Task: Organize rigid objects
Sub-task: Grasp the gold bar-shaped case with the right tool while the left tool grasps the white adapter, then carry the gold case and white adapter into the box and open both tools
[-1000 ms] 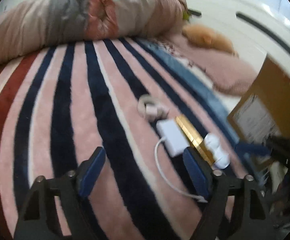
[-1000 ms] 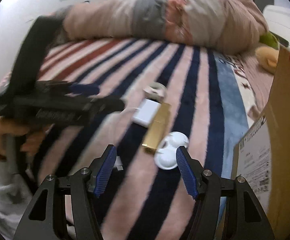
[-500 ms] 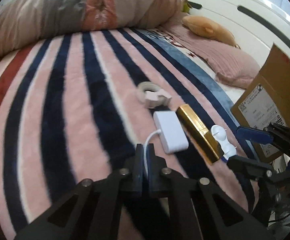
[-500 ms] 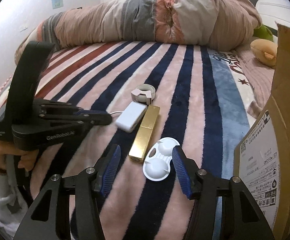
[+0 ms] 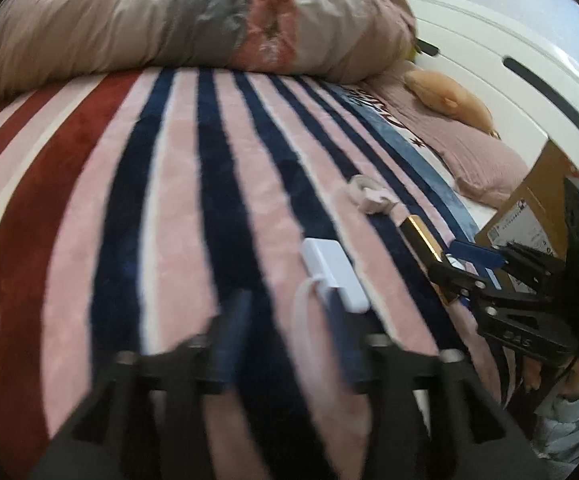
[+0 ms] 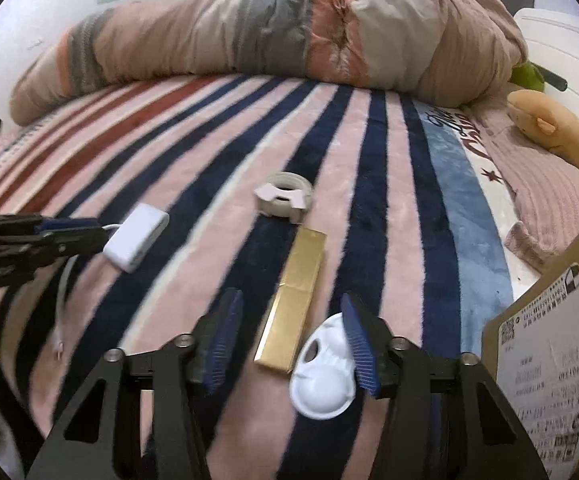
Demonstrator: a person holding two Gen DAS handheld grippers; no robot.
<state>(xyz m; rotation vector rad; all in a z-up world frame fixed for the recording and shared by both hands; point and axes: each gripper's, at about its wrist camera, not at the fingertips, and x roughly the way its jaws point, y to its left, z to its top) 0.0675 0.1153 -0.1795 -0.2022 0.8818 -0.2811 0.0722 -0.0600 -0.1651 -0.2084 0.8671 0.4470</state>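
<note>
On the striped blanket lie a white adapter box [image 5: 335,274] with a white cable [image 5: 303,316], a gold bar-shaped box [image 6: 295,298], a tape roll [image 6: 285,198] and a white plastic two-cup piece [image 6: 323,374]. My left gripper [image 5: 289,332] is open, its fingers straddling the cable just short of the adapter. My right gripper [image 6: 293,340] is open around the near end of the gold box, its right finger against the white plastic piece. The adapter [image 6: 137,236] and the left gripper [image 6: 49,232] show at the left of the right wrist view.
A cardboard box [image 6: 545,364] stands at the right edge of the bed. A rolled duvet [image 6: 273,36] lies across the far side. A pink pillow [image 5: 485,164] and an orange plush toy [image 6: 553,132] sit at the far right. The right gripper [image 5: 485,276] shows in the left wrist view.
My left gripper went from open to shut and is open again, now close to the adapter's cable end. My right gripper moved forward over the gold box and white piece.
</note>
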